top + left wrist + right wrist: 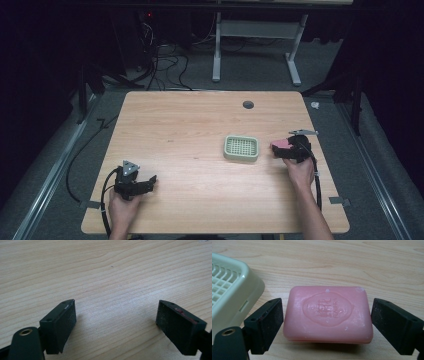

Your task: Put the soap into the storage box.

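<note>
Hands at rest and at work frame a wooden table. At the near left corner, the left gripper lies low over bare wood, its jaws spread wide with nothing between them, apparently parked out of the way while the other hand works. Toward the middle right sits a pale green soap dish, its slotted floor empty, the likely destination. Just beside the dish's right edge, the right gripper straddles a pink soap bar lying flat on the wood, stamp upward. The jaws stand apart on either side of the bar's short ends, close to it, with a sliver of gap on each side; the bar appears bracketed for a pinch, not yet clamped. Whether either pad grazes the soap is hard to judge. From above, the gripper's body covers most of the bar, and the stamped lettering is too soft to read.
</note>
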`<state>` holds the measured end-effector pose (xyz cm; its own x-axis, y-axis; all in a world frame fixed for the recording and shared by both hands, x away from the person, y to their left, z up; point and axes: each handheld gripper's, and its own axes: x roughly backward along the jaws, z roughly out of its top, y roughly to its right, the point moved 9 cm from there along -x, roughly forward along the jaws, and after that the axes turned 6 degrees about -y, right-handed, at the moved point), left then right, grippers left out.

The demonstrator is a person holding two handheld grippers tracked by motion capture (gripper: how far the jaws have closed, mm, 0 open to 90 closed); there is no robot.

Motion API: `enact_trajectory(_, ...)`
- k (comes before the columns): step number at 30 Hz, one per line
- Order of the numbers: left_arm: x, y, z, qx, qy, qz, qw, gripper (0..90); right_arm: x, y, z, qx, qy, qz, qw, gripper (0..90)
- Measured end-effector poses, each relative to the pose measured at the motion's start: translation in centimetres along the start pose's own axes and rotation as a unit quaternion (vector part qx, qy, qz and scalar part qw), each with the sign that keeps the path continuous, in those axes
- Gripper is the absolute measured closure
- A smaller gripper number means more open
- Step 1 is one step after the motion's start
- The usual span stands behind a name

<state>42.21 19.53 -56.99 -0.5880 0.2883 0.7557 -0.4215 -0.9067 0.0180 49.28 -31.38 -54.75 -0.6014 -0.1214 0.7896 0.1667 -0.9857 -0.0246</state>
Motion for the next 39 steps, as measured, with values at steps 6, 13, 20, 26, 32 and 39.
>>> enact_trajectory(6,0.0,0.0,0.0,0.0,-0.001,0.0,1.0,16.7,-0.6,0.1,-0.2,-0.007,-0.01,0.002,0.9999,12.1)
enact_trajectory(13,0.0,0.0,0.0,0.0,0.0,0.0,1.0,16.8,-1.4,0.0,-0.6,-0.014,-0.023,-0.001,0.9996,12.2)
enact_trajectory(20,0.0,0.0,0.0,0.0,0.0,0.0,1.0,17.0,-1.6,0.0,-0.6,-0.006,-0.024,-0.009,0.9997,13.0)
enact_trajectory(26,0.0,0.0,0.0,0.0,0.0,0.001,1.0,17.0,-1.6,0.0,-0.7,-0.003,-0.026,-0.011,0.9996,13.3)
enact_trajectory(32,0.0,0.0,0.0,0.0,0.0,0.001,1.0,17.0,-1.5,0.1,-0.7,-0.009,-0.027,-0.015,0.9995,13.5)
enact_trajectory(39,0.0,0.0,0.0,0.001,0.0,0.0,1.0,17.0,-1.0,0.1,-0.6,-0.01,-0.02,-0.015,0.9996,13.6)
